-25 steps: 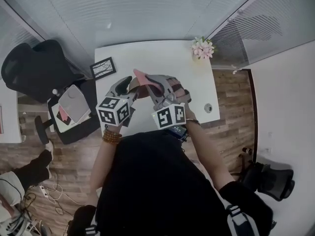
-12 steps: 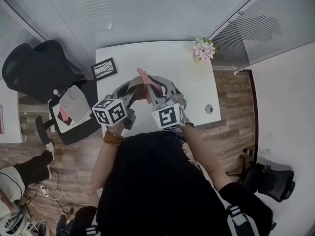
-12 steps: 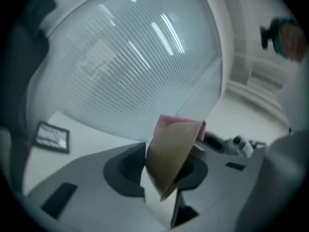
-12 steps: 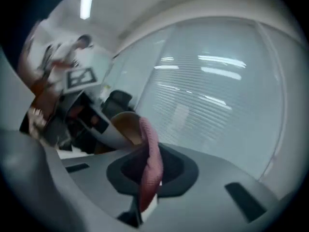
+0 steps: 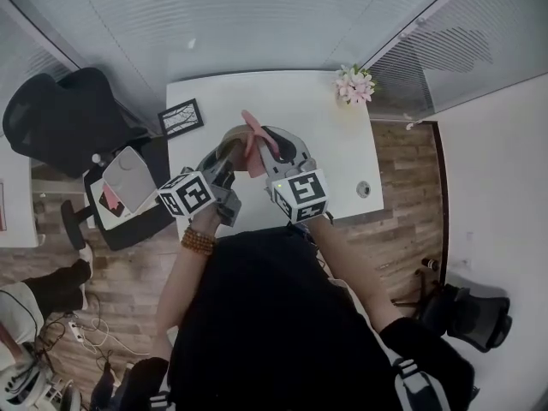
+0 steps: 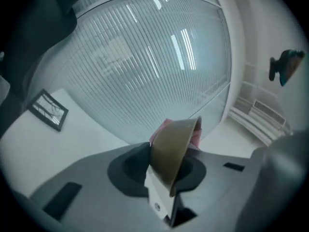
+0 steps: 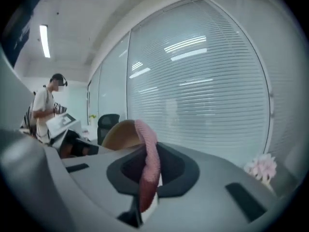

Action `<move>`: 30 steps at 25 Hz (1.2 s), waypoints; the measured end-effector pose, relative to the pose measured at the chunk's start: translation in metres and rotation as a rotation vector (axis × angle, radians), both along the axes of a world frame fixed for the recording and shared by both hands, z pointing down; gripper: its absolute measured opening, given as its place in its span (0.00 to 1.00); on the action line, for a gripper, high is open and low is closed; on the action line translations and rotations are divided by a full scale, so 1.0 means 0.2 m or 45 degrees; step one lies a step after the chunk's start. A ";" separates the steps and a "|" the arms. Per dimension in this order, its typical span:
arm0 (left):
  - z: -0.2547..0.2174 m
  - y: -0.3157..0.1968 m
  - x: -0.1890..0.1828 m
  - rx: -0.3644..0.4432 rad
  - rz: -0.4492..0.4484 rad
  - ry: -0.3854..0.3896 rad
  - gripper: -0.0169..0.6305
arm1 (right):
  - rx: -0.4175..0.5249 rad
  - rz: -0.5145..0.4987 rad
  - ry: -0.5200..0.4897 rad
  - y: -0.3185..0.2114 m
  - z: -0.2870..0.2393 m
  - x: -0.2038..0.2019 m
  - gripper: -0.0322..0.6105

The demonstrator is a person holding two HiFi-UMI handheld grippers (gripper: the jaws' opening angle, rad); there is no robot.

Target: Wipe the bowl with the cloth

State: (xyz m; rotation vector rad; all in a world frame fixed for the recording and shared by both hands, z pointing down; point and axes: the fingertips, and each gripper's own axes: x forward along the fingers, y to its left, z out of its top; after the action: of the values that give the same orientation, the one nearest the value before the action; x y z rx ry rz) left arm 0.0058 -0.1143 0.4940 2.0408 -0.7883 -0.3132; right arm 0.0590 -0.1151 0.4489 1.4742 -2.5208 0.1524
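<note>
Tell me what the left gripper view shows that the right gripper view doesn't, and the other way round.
Only the left gripper view: the picture frame on the table, and the left jaws, which have just been closing, gripping the bowl by its rim. Only the right gripper view: the flowers, a chair, a person, and the right jaws shut on the cloth. Both: bowl, cloth and the blinds.

Tan-brown bowl. Pink cloth. White table with pink-and-white flowers and a black-framed picture. Black chair. Brown wood-grain floor. Pale, finely striped blinds.
</note>
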 end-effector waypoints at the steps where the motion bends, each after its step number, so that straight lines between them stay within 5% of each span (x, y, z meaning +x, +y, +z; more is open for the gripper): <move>1: 0.01 0.00 0.00 0.034 -0.001 -0.057 0.14 | 0.028 -0.006 0.090 0.00 0.01 -0.01 0.08; 2: 0.01 0.01 -0.01 0.119 0.015 -0.205 0.14 | 0.108 -0.038 0.278 0.02 0.02 -0.04 0.08; 5: 0.01 0.01 -0.01 0.495 0.147 -0.873 0.19 | 0.394 -0.184 0.877 0.08 0.04 -0.13 0.08; 7: 0.01 0.02 0.01 0.655 0.229 -1.153 0.13 | 0.409 -0.210 0.918 0.09 0.06 -0.14 0.07; 9: -0.01 0.02 0.02 0.606 0.215 -1.066 0.12 | 0.308 -0.170 0.691 0.08 0.06 -0.11 0.08; 13: -0.02 0.00 -0.03 0.208 0.025 -0.372 0.12 | 0.037 -0.068 -0.007 0.02 0.00 -0.03 0.09; 15: 0.00 0.01 -0.04 0.139 -0.027 -0.251 0.12 | -0.029 -0.065 -0.056 0.00 0.02 -0.01 0.10; 16: 0.01 0.02 -0.03 0.194 -0.016 -0.343 0.12 | -0.002 -0.081 0.070 0.01 0.04 -0.01 0.08; 20: 0.07 0.05 0.06 0.572 0.247 -1.064 0.16 | 0.308 -0.272 0.864 0.11 0.10 -0.07 0.08; 21: 0.09 0.06 0.08 0.604 0.299 -1.145 0.11 | 0.348 -0.302 0.955 0.13 0.11 -0.08 0.08; 23: 0.10 0.07 0.09 0.538 0.300 -1.066 0.10 | 0.332 -0.305 0.903 0.14 0.12 -0.08 0.08; 25: 0.09 0.06 0.08 0.397 0.227 -0.841 0.10 | 0.283 -0.257 0.730 0.13 0.10 -0.06 0.08; 30: 0.09 0.03 0.03 -0.094 -0.046 -0.035 0.11 | 0.111 -0.053 0.200 0.05 0.03 0.04 0.08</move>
State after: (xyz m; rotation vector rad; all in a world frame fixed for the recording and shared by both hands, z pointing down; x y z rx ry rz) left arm 0.0123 -0.1081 0.5120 1.9669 -0.8428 -0.2729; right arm 0.0665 -0.1046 0.4558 1.4041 -2.4574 -0.0776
